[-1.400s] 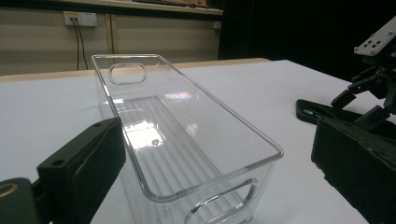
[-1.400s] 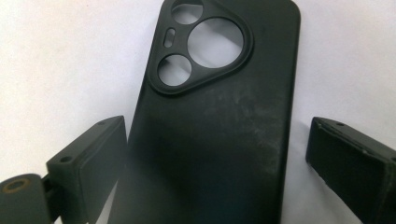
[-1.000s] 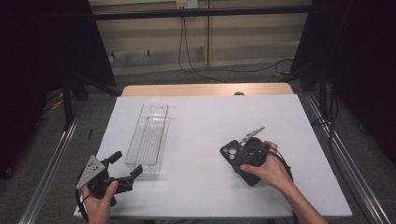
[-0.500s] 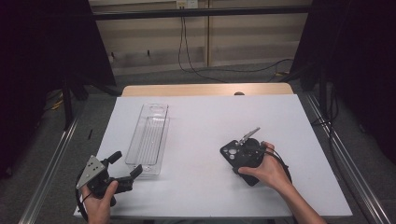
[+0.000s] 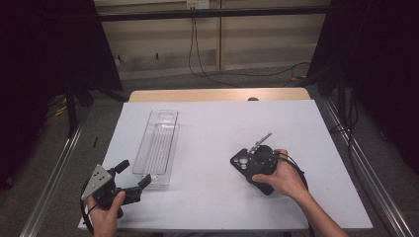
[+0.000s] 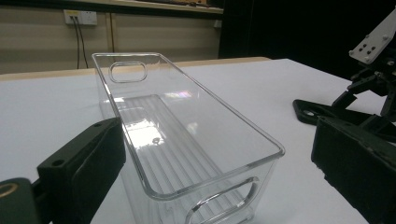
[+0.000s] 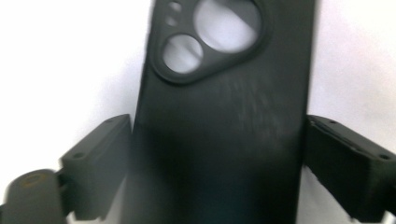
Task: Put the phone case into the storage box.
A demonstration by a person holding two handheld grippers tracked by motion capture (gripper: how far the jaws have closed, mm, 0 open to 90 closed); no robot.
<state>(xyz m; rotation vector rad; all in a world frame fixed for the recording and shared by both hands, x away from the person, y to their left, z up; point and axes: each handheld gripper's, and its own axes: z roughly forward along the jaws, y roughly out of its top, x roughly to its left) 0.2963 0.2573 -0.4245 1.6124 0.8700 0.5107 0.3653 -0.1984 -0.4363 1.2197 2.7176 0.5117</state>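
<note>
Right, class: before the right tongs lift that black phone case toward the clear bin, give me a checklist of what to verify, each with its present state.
1. Phone case sits between the right tongs' jaws: ok, one jaw on each long edge.
2. Jaws firmly clamped on the case: cannot tell; they look close against its edges, but the right gripper view is blurred.
3. Clear bin is empty and upright on the table: ok.
4. Left tongs are open at the bin's near end, ready to steady it: ok, not yet touching.
5. Path from case to bin free of clutter: ok, bare white tabletop between them.
</note>
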